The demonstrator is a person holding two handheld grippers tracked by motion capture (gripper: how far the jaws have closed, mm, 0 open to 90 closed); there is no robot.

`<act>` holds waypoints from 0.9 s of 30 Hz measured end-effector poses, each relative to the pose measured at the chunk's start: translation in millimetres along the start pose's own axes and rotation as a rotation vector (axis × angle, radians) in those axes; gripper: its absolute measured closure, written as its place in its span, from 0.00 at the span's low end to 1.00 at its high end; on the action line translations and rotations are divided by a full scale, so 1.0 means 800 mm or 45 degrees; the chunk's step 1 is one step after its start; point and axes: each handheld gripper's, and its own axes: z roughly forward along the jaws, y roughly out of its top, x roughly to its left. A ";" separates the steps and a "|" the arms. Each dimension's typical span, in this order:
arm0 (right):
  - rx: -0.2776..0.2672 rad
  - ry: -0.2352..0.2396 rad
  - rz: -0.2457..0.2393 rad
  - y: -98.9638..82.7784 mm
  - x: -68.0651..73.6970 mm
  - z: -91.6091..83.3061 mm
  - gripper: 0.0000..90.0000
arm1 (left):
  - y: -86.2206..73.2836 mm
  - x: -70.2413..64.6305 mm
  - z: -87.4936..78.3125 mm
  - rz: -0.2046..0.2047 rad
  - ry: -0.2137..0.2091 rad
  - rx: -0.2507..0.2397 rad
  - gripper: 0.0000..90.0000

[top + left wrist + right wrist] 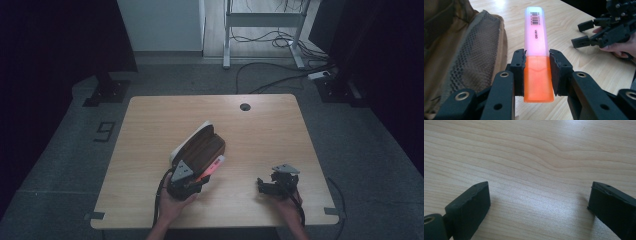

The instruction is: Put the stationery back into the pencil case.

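Note:
A highlighter [537, 47] with a pale pink barrel, a barcode label and an orange cap sits between the jaws of my left gripper [537, 71], which is shut on it at the cap. From above, the highlighter [214, 166] pokes out of the left gripper [192, 180] just right of an open brown pencil case [197, 146] with a mesh inner pocket [474, 50]. My right gripper [264, 186] rests low near the table's front right, held by a hand. Its jaws stand wide apart over bare wood [539, 202], with nothing between them.
The wooden table [150, 120] has a cable hole [245, 106] near its far edge. Beyond it are a desk frame, floor cables and a power strip [320, 75]. The right gripper [604, 32] shows far right in the left gripper view.

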 end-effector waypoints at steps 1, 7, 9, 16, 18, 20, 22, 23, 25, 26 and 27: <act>0.000 0.000 0.000 0.000 0.000 0.000 0.04 | 0.000 0.000 0.000 0.000 0.000 0.000 0.75; 0.000 0.000 0.000 0.000 0.000 0.000 0.04 | 0.010 0.014 -0.007 -0.021 0.019 -0.026 0.75; 0.000 0.000 0.000 0.000 0.000 0.000 0.04 | 0.013 0.018 -0.008 -0.029 0.016 -0.032 0.75; 0.000 0.000 0.000 0.000 0.000 0.000 0.04 | 0.020 0.031 -0.012 -0.038 0.038 -0.045 0.75; 0.000 0.000 0.000 0.000 0.000 0.000 0.04 | 0.020 0.033 -0.012 -0.044 0.043 -0.046 0.75; 0.000 0.000 0.000 0.000 0.000 0.000 0.04 | 0.020 0.035 -0.013 -0.049 0.044 -0.048 0.75; 0.000 0.000 0.000 0.000 0.000 0.000 0.04 | 0.020 0.035 -0.013 -0.048 0.045 -0.053 0.75; 0.000 0.000 0.000 0.000 0.000 0.000 0.04 | 0.020 0.035 -0.013 -0.048 0.045 -0.053 0.75; 0.000 0.000 0.000 0.000 0.000 0.000 0.04 | 0.021 0.037 -0.013 -0.051 0.047 -0.054 0.75; 0.000 0.000 0.000 0.000 0.000 0.000 0.04 | 0.021 0.040 -0.012 -0.056 0.054 -0.053 0.75; 0.000 0.000 0.000 0.000 0.000 0.000 0.04 | 0.021 0.040 -0.012 -0.056 0.054 -0.053 0.75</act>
